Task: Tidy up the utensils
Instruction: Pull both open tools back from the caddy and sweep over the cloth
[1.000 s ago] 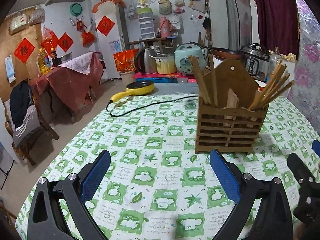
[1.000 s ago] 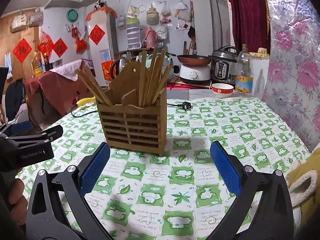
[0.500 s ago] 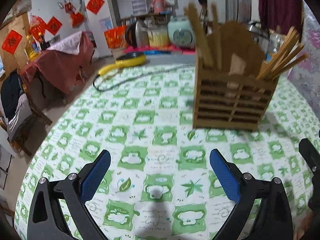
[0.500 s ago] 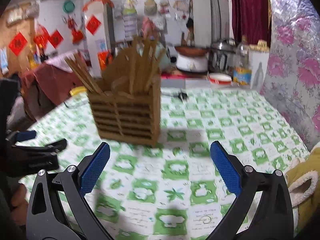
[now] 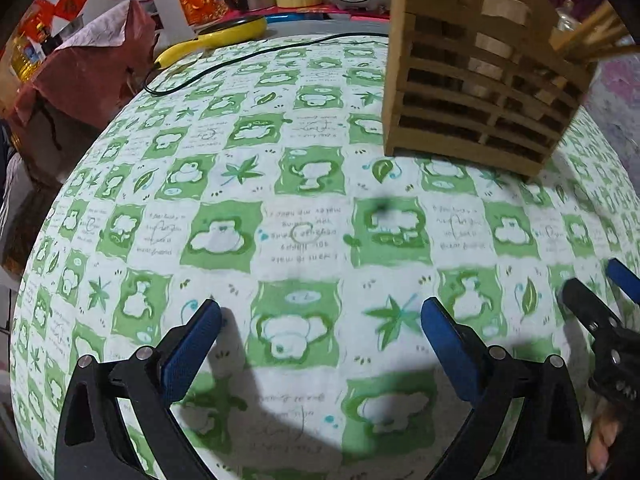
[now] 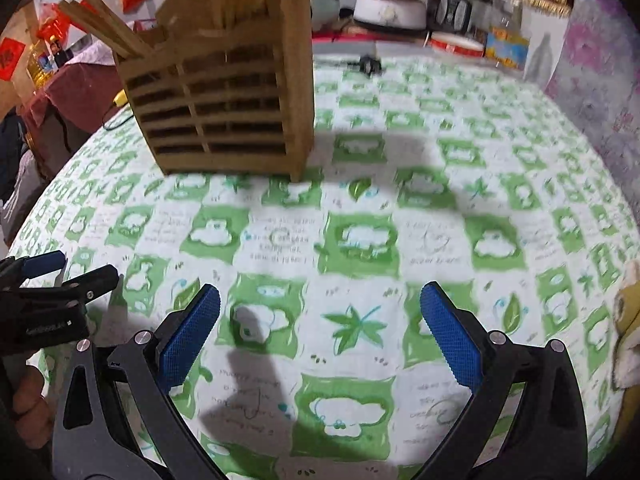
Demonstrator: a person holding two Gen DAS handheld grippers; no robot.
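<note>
Both grippers have dropped and tipped down toward the tabletop (image 5: pixel 132 184) since a second ago, so the green-and-white checked cloth now fills most of each view and the room behind has slid to the top edge. The left gripper (image 5: pixel 320 320) hangs low over the cloth with its jaws wide and nothing between them; the right gripper (image 6: pixel 320 308) does likewise, jaws wide and empty. In the left view the right gripper shows at the lower right edge, and in the right view the left one shows at the lower left, so the two are side by side.

The wooden utensil holder (image 6: pixel 224 104) stands upright on the cloth, ahead of both grippers and apart from them, with bare cloth between. Chopsticks (image 6: pixel 104 20) lean out of one end compartment; flat wooden pieces show through the slats, blurred.

Behind the holder, a black cable (image 5: pixel 248 54) runs across the far cloth toward a yellow pan (image 5: pixel 216 38). Rice cookers, a red-rimmed bowl (image 6: pixel 456 44) and a plastic bottle (image 6: pixel 508 24) crowd the far side.
</note>
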